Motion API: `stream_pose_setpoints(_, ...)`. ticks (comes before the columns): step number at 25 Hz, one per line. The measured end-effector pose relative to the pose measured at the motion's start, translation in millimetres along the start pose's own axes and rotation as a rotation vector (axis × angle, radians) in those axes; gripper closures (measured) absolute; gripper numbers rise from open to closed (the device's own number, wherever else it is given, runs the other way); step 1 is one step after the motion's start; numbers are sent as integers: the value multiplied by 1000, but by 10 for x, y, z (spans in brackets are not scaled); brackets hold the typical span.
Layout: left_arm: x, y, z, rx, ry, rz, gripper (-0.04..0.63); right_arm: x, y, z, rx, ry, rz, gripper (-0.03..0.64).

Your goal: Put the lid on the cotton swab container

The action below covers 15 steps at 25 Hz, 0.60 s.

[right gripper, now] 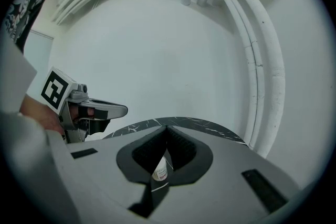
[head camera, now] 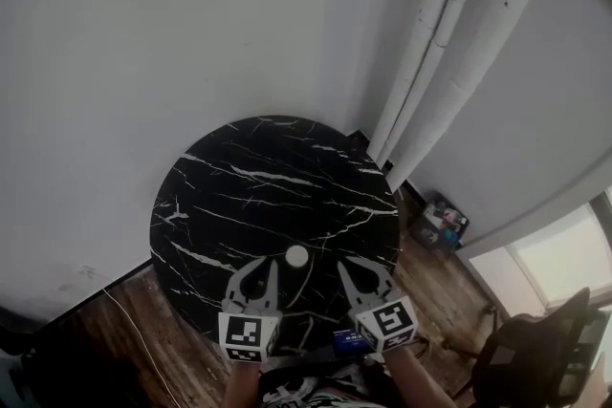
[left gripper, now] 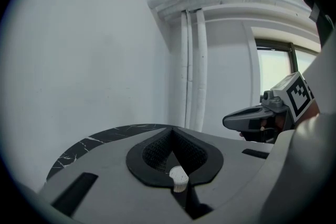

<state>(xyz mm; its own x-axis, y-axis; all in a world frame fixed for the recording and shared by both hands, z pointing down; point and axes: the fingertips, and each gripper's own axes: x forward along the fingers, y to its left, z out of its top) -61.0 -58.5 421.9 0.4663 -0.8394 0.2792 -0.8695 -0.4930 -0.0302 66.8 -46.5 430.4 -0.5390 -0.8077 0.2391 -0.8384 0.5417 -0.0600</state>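
A small white round cotton swab container (head camera: 297, 255) stands near the front edge of the round black marble table (head camera: 239, 196). It lies between and just beyond my two grippers. My left gripper (head camera: 264, 263) is to its left and my right gripper (head camera: 348, 263) to its right, neither touching it. Both are shut with nothing between the jaws. Through the left gripper (left gripper: 171, 132) a ribbed white edge of the container (left gripper: 178, 178) shows. Below the tips of the right gripper (right gripper: 167, 128) the container (right gripper: 160, 170) shows a white top and a printed label. I cannot tell whether a separate lid is on it.
White pipes (head camera: 435, 43) run up the wall corner behind the table. The wooden floor (head camera: 143, 320) holds a thin cable, a small box of items (head camera: 442, 221) at the right, and a dark chair (head camera: 535, 349) further right.
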Motion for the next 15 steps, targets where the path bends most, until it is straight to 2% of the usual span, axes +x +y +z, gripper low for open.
stream_pose_setpoints(7, -85, 149, -24, -6, -5, 44, 581, -110, 33, 23, -3, -11, -13, 600)
stream_pose_setpoints(15, -100, 90, -42, 7, 6, 31, 581, -129, 18, 9, 6, -8, -17, 600)
